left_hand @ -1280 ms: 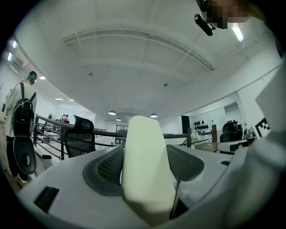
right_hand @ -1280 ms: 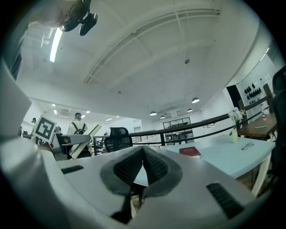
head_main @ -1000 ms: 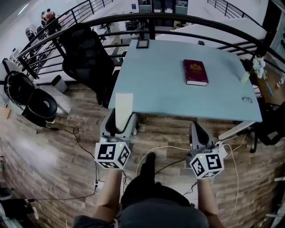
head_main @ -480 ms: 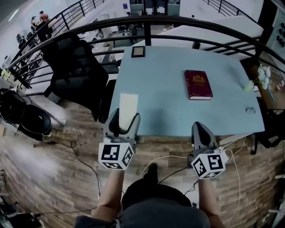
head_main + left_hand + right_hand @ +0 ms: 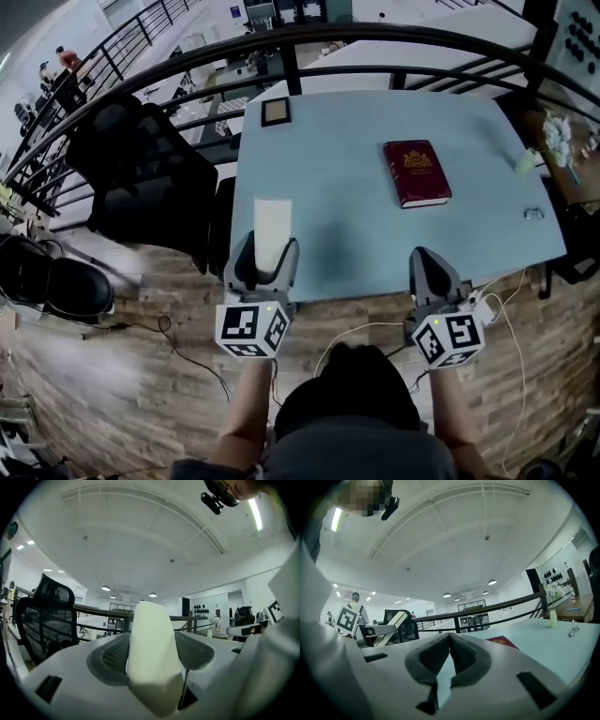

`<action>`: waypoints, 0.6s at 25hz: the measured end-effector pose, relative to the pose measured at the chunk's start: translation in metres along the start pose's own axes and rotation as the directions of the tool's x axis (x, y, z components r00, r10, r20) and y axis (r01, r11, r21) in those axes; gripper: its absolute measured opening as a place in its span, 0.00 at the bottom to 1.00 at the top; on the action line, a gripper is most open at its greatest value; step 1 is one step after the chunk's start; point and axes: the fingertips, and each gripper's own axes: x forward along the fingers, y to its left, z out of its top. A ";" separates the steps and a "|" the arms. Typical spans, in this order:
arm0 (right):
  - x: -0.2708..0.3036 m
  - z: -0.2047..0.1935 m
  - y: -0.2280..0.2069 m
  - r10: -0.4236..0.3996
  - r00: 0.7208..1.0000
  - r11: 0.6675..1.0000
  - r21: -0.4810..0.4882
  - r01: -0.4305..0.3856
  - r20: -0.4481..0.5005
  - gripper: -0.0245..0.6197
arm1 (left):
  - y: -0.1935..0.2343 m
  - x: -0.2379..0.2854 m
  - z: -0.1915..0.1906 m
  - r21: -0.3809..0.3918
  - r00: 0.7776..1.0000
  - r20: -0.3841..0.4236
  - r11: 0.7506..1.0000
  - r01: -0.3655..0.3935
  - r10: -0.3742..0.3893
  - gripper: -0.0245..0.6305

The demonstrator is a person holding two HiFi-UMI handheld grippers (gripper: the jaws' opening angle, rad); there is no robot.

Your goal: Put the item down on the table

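Observation:
My left gripper (image 5: 264, 255) is shut on a pale cream block (image 5: 271, 232), which sticks up and forward over the near left part of the light blue table (image 5: 337, 234). In the left gripper view the cream block (image 5: 152, 658) fills the gap between the two grey pads (image 5: 111, 660). My right gripper (image 5: 428, 274) hovers at the table's near edge, jaws closed with nothing between them; its pads (image 5: 435, 657) meet at the tips in the right gripper view.
A dark red book (image 5: 416, 172) lies on the table's right half. A small framed picture (image 5: 275, 112) sits at the far left corner, glasses (image 5: 533, 214) at the right edge. A black office chair (image 5: 141, 178) stands left of the table; a black railing (image 5: 375, 42) curves behind.
Both grippers have moved forward toward the table. The cream block now hangs over the tabletop instead of over the floor in front of its edge.

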 end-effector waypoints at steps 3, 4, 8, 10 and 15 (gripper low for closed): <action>0.002 -0.001 -0.005 -0.014 1.000 1.000 0.001 0.014 0.001 0.04 | -0.002 0.013 -0.003 0.008 1.000 -0.012 1.000 0.017 -0.017 0.50; 0.003 -0.001 -0.008 -0.019 1.000 1.000 0.001 0.019 0.003 0.04 | -0.003 0.018 -0.005 0.010 1.000 -0.017 1.000 0.023 -0.023 0.51; 0.008 0.000 -0.022 -0.039 0.999 0.999 0.009 0.039 0.010 0.04 | -0.011 0.039 -0.010 0.021 0.998 -0.036 0.999 0.047 -0.047 0.50; 0.013 0.001 -0.029 -0.046 0.999 0.999 0.011 0.046 0.013 0.04 | -0.014 0.051 -0.013 0.030 0.998 -0.045 0.998 0.055 -0.054 0.50; 0.028 0.010 -0.049 -0.068 0.997 0.998 0.013 0.068 0.028 0.04 | -0.022 0.086 -0.019 0.041 0.994 -0.069 0.995 0.088 -0.085 0.50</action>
